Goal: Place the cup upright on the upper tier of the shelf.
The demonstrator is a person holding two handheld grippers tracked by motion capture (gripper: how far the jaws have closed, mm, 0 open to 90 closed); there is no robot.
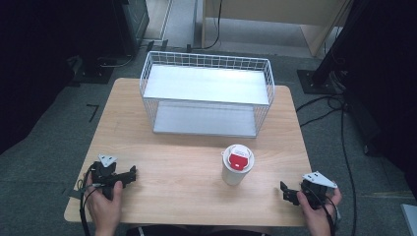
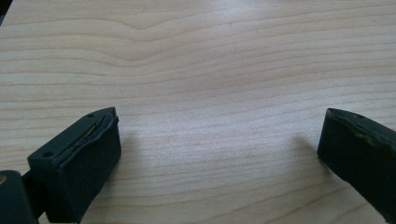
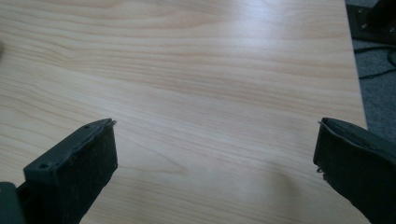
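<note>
A white paper cup (image 1: 237, 166) with a red-and-white lid stands upright on the wooden table (image 1: 172, 167), right of centre near the front. Behind it a white wire basket (image 1: 206, 58) with two flat shelves occupies the back middle of the table. My left gripper (image 1: 129, 175) rests at the front left corner in a hand, pointing right; in the left gripper view it (image 2: 220, 116) is open over bare wood. My right gripper (image 1: 287, 191) sits at the front right, pointing left, to the right of the cup; in the right gripper view it (image 3: 217, 122) is open, nothing between the jaws.
Grey carpet surrounds the table. Black cables (image 1: 344, 142) trail on the floor at the right beside a black stand base (image 1: 314, 81). Dark equipment (image 1: 123, 24) stands at the back left and a wooden cabinet (image 1: 275, 14) at the back.
</note>
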